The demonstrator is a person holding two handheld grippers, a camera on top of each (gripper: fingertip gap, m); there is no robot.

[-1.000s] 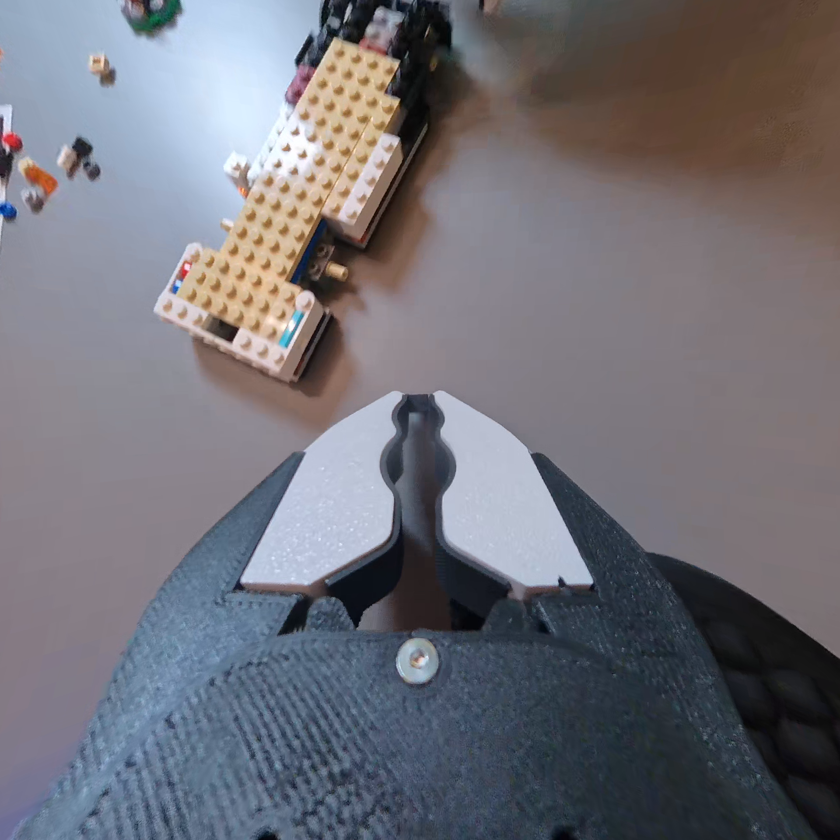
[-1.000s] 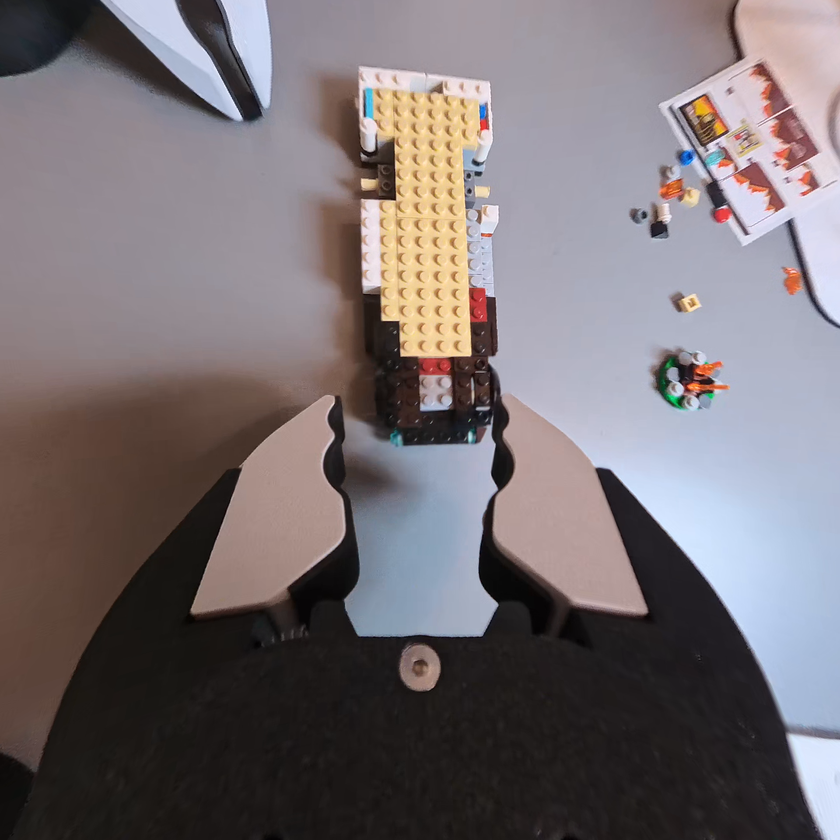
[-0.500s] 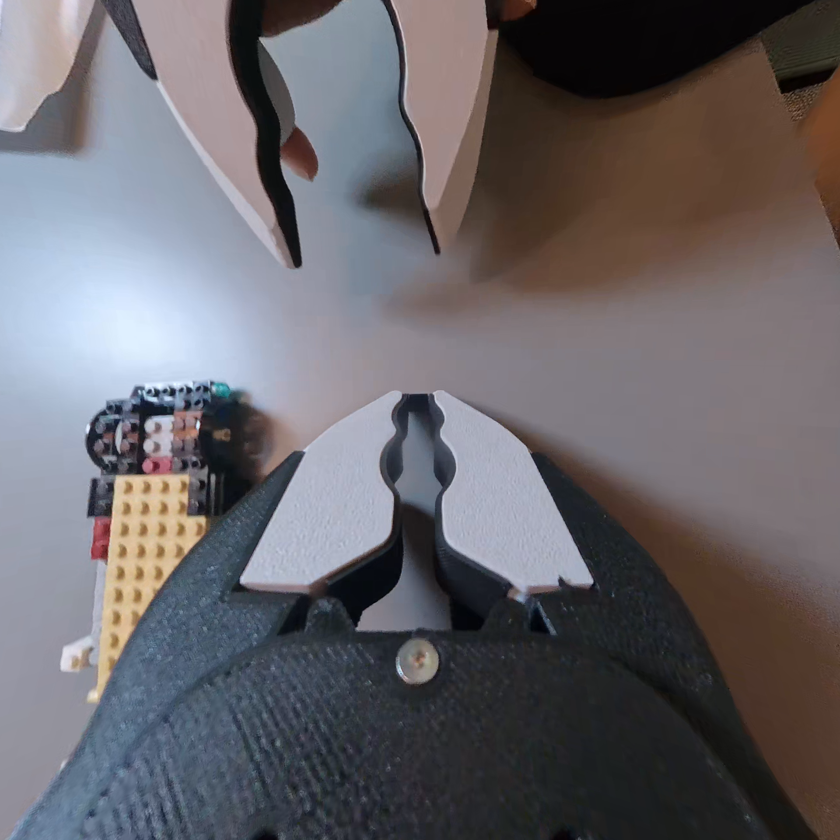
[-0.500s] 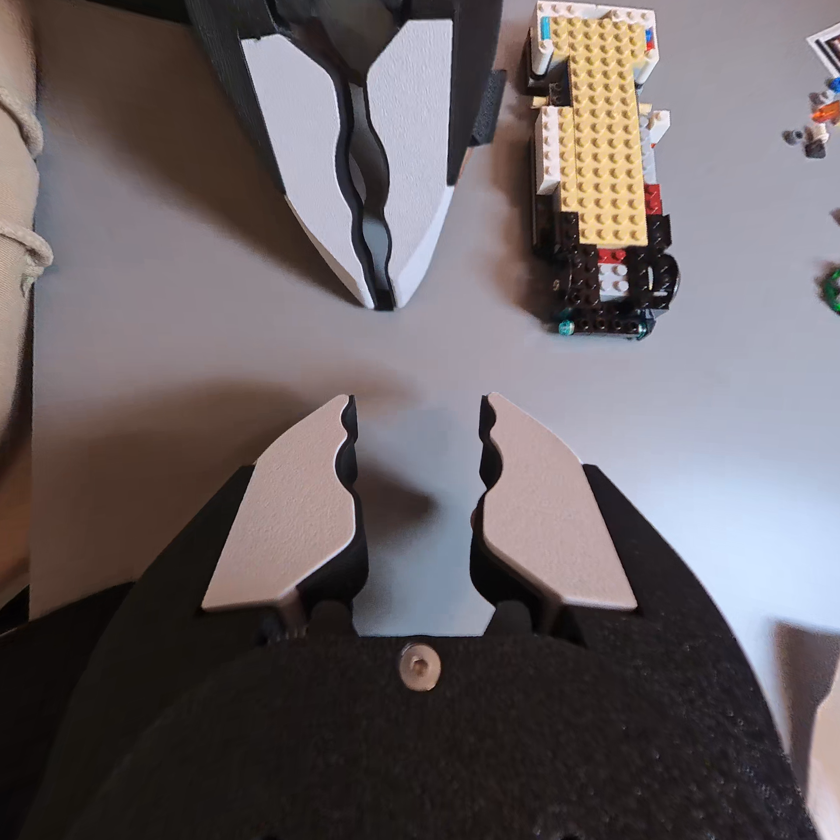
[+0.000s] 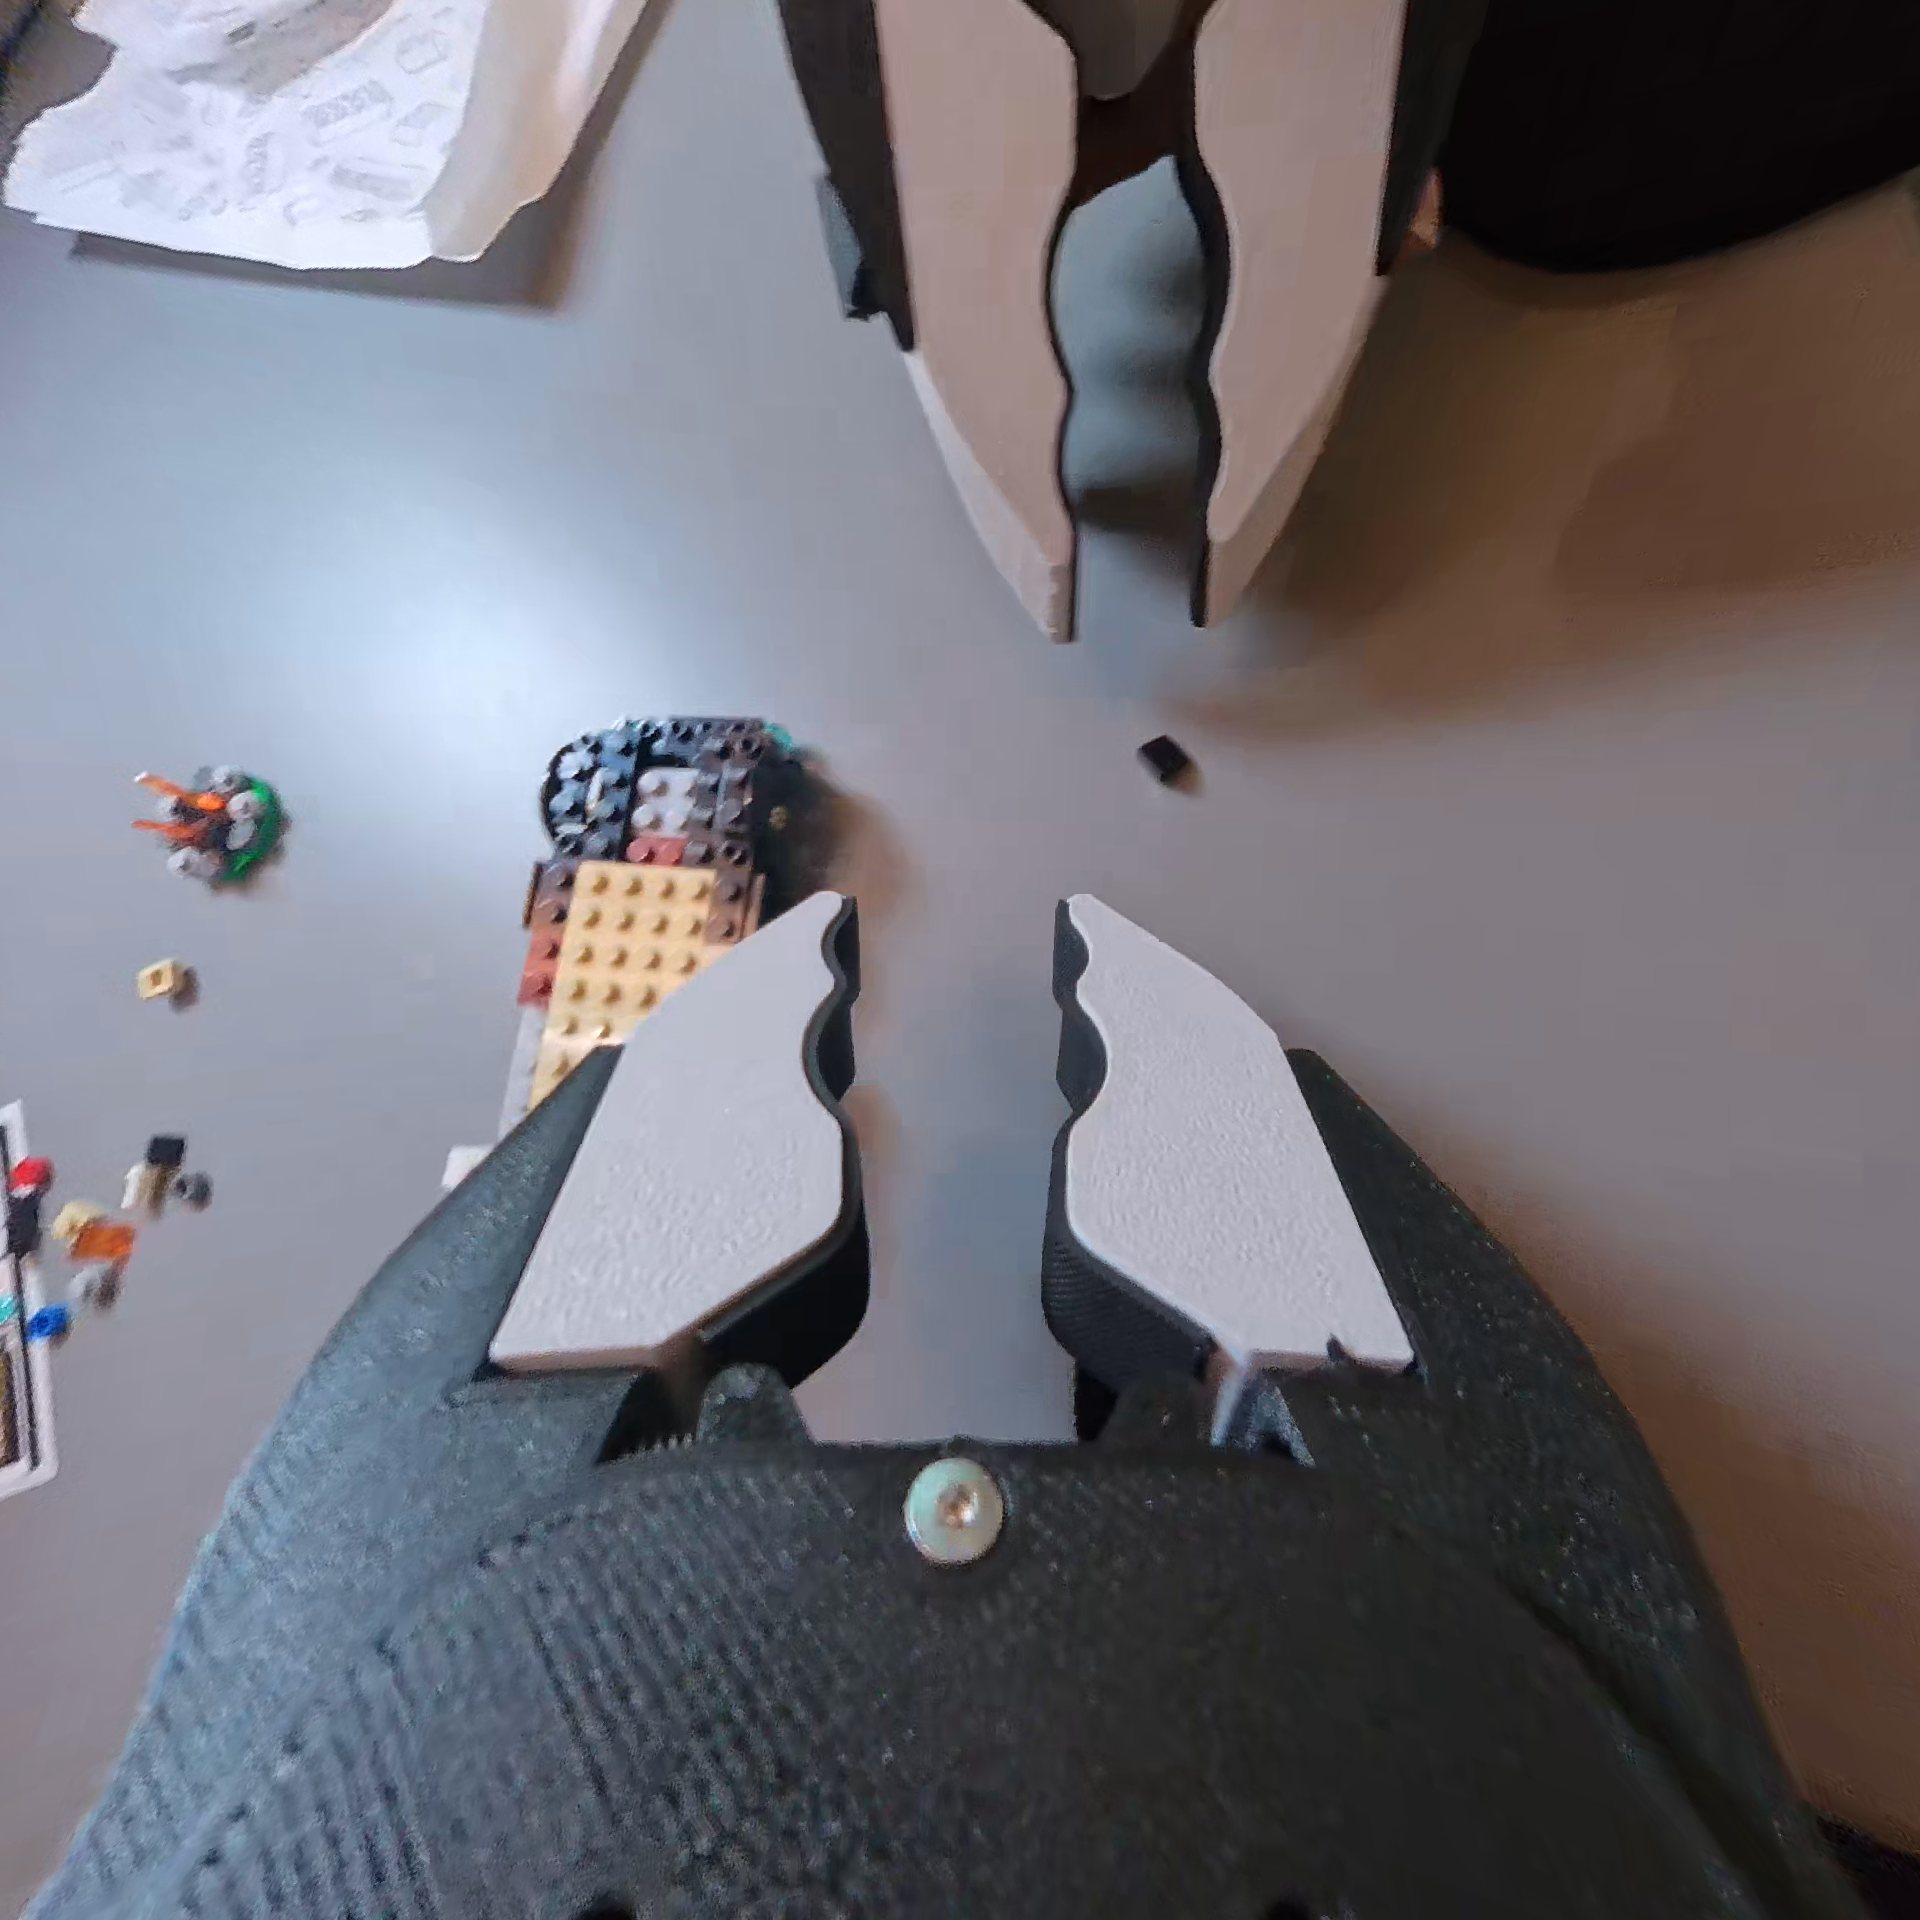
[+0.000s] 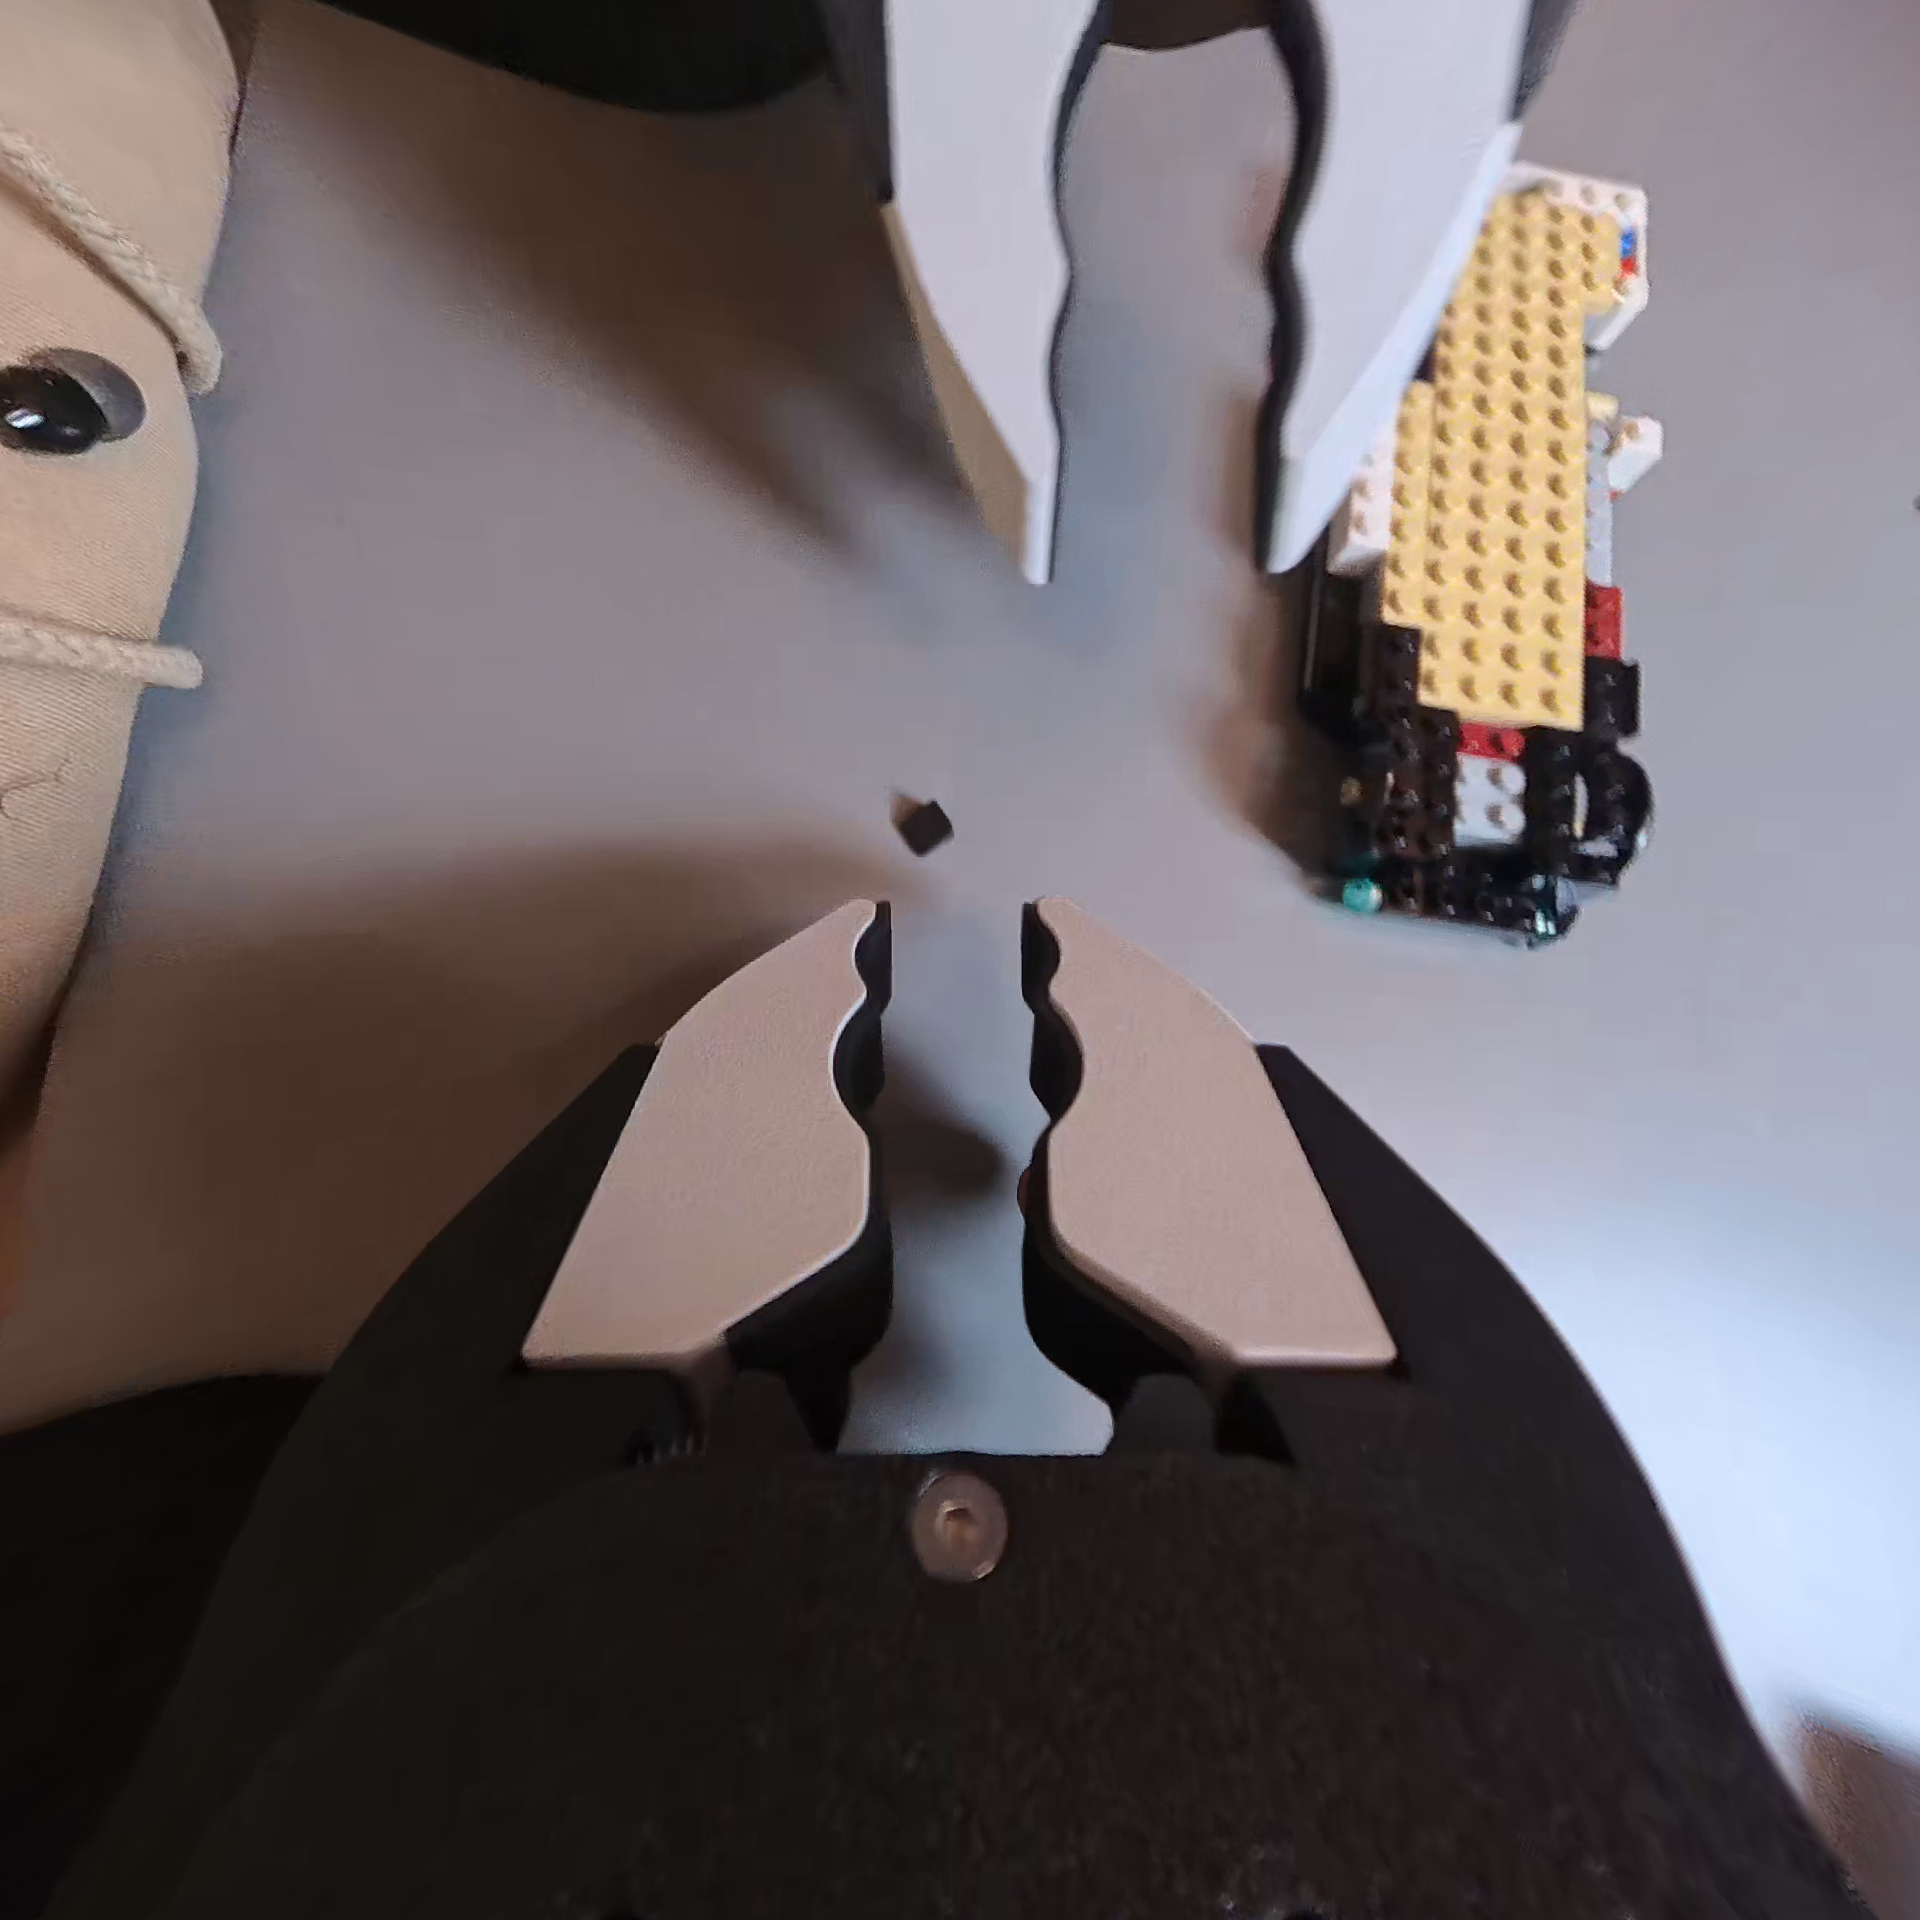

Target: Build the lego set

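My left gripper is open and empty above the grey table. A small black piece lies just ahead of it, to the right of its fingertips. My right gripper points at it from the far side. In the right wrist view my right gripper is open with a narrow gap and nothing between its pads. The black piece is just ahead of its left fingertip. The left gripper faces it from the top. A long brick model with a tan top and a black end lies beside the left gripper; it also shows in the right wrist view.
A green round piece with orange parts, a tan piece and several loose small pieces lie at the left, by a booklet's edge. Crumpled paper lies top left. A person's beige garment borders the table. The left gripper's tips are roughly 7 centimetres from the right gripper's.
My left gripper's jaws have opened from shut, and a small black piece now shows on the table ahead of them. My right gripper's jaws have narrowed. Both grippers have drawn closer, tip to tip.
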